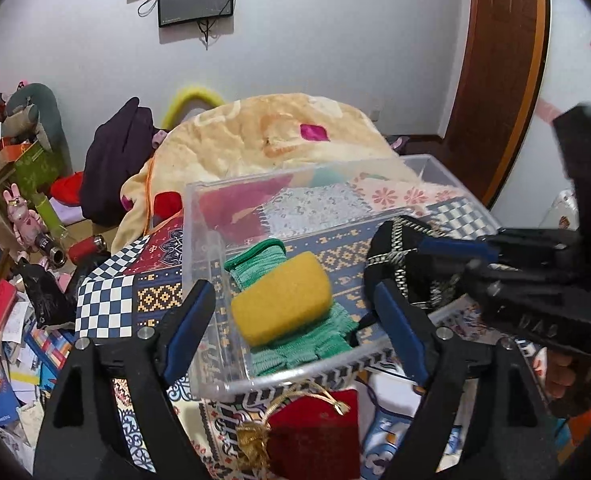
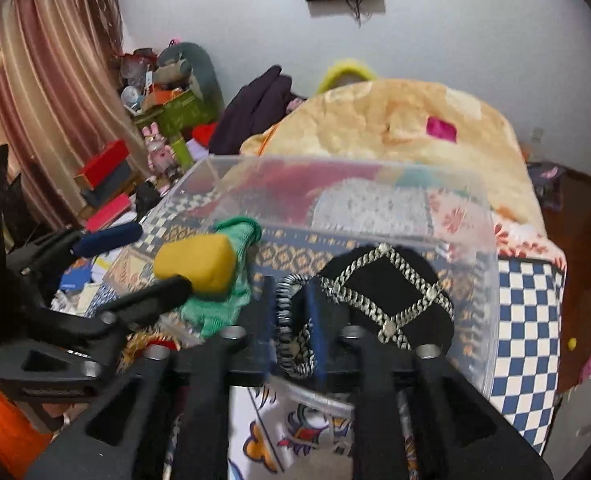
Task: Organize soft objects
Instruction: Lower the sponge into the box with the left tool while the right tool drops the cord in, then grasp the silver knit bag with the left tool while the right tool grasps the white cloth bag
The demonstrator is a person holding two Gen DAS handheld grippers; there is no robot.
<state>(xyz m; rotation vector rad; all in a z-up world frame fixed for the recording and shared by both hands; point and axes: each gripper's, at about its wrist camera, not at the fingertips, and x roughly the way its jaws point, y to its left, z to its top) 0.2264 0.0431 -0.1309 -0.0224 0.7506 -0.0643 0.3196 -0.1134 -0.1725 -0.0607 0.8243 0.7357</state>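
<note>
A clear plastic box (image 1: 211, 216) stands on the patterned bed cover. Inside it a yellow sponge (image 1: 281, 298) rests on a green knitted cloth (image 1: 307, 346). My left gripper (image 1: 293, 324) is open just in front of the box's near wall, its fingers wide on either side of the sponge and touching nothing. A black pouch with silver chain trim (image 2: 387, 292) lies in the right part of the box. Its braided strap (image 2: 293, 336) sits between the pads of my right gripper (image 2: 293, 320), which stand narrowly apart around it. The right gripper (image 1: 443, 260) also shows from the side.
A red pouch with a gold tassel (image 1: 311, 432) lies on the cover in front of the box. A cream blanket (image 1: 279, 132) is heaped behind it. Boxes, toys and papers crowd the floor (image 1: 19, 320) to the left. A wooden door (image 1: 495, 80) stands at the right.
</note>
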